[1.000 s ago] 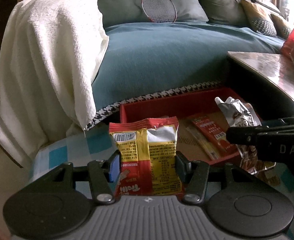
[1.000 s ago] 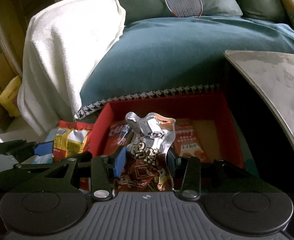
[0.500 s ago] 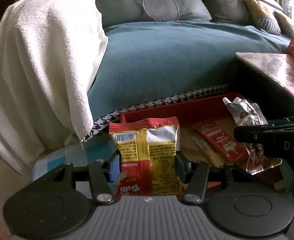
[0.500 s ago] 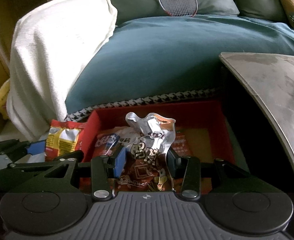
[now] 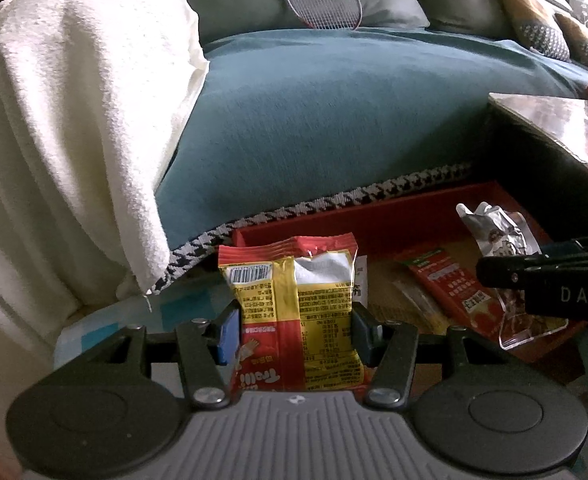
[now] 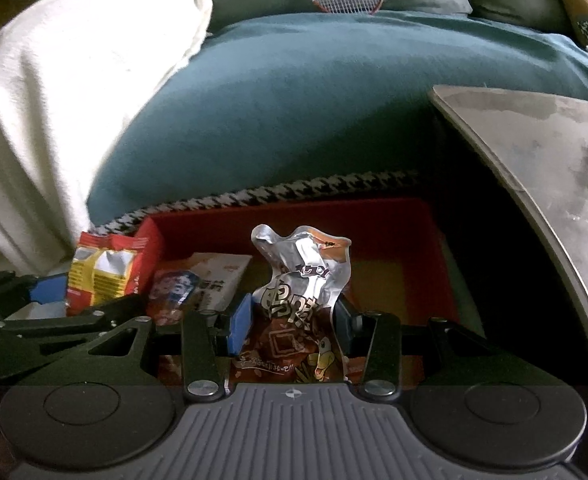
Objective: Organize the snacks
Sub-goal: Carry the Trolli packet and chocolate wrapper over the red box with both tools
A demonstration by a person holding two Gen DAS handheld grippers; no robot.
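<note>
My left gripper (image 5: pixel 296 326) is shut on a red and yellow snack packet (image 5: pixel 294 300), held upright just in front of the left end of a red box (image 5: pixel 374 220). The same packet (image 6: pixel 101 272) shows at the left of the right wrist view. My right gripper (image 6: pixel 291 326) is shut on a crumpled silver and brown snack pouch (image 6: pixel 300 292), held over the red box (image 6: pixel 374 216). That pouch (image 5: pixel 494 236) appears at the right of the left wrist view. Other packets lie flat inside the box, among them a red one (image 5: pixel 450 284) and a white one (image 6: pixel 221 276).
The box sits on the floor against a sofa with a teal cover (image 5: pixel 354 120) and a houndstooth hem. A white towel (image 5: pixel 73 120) hangs over the sofa arm on the left. A dark table (image 6: pixel 554 152) overhangs on the right. A badminton racket (image 5: pixel 322 0) leans on the cushions.
Both grippers have moved forward and a little down toward the red box, each holding its packet. The box and the sofa look closer now.
</note>
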